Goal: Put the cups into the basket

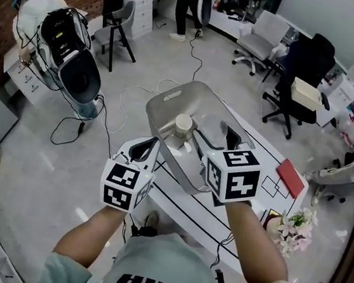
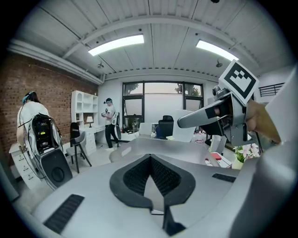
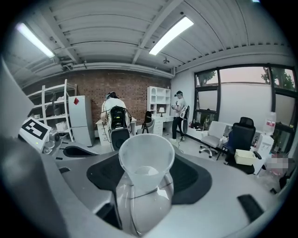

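left hand-held gripper (image 2: 150, 158) closed, empty | right hand-held gripper (image 3: 146, 173) grips cup (image 3: 146, 155) | over basket (image 1: 161, 105)

bright strip lights (image 2: 116, 44), fisheye edges — dark corners

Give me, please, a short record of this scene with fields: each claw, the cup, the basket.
Right claw: closed on a translucent plastic cup, held off the table.
Cup: tilted, with its open mouth toward the right gripper view's camera.
Left claw: tips together, nothing visible between them, close to the basket's rim.
Basket: grey plastic basket, just ahead of both claws.
Table: white table with black lines, under the basket and to its right.
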`<state>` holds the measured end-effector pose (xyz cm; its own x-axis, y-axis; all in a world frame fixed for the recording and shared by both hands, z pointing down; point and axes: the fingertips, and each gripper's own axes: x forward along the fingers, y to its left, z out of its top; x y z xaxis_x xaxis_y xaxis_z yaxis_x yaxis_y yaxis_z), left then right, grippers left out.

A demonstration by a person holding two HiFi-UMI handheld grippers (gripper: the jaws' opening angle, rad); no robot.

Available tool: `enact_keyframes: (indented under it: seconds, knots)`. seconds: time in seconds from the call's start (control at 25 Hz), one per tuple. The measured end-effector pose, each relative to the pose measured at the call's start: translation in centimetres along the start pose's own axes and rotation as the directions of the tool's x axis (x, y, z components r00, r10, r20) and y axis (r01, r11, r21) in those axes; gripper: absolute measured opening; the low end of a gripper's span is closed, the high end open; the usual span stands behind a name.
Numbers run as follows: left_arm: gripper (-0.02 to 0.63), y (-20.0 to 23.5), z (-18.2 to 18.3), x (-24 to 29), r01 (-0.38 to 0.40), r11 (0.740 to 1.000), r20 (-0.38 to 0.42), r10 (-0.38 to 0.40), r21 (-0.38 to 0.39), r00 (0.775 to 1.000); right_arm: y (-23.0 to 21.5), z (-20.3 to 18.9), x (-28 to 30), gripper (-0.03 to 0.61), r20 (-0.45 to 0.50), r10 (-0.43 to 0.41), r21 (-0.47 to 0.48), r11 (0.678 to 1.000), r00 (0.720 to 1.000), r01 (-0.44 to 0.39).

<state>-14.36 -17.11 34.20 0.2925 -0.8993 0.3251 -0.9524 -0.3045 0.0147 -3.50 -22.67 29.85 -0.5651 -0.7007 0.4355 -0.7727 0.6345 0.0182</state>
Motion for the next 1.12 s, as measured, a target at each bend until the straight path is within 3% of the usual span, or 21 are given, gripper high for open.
enact_keyframes:
  seconds: [0.44, 0.76, 1.12]
  knots:
    - [0.006, 5.6, -4.1, 4.1, -0.027, 0.999, -0.081, 0.024, -0.031, 0.996, -2.3, -4.4, 8.0, 0.305, -0.147, -0.103, 0.044, 0.993, 0.984, 0.111]
    - [0.006, 9.0, -7.6, 7.0, -0.048, 0.997, -0.15, 0.037, -0.068, 0.988, -4.2, -8.6, 12.2, 0.306, -0.259, -0.145, 0.1, 0.979, 0.955, 0.176]
    - [0.006, 10.0, -10.9, 9.4, -0.069, 0.993, -0.193, 0.05, -0.092, 0.98, -6.6, -13.8, 15.3, 0.306, -0.372, -0.155, 0.199, 0.95, 0.915, 0.242]
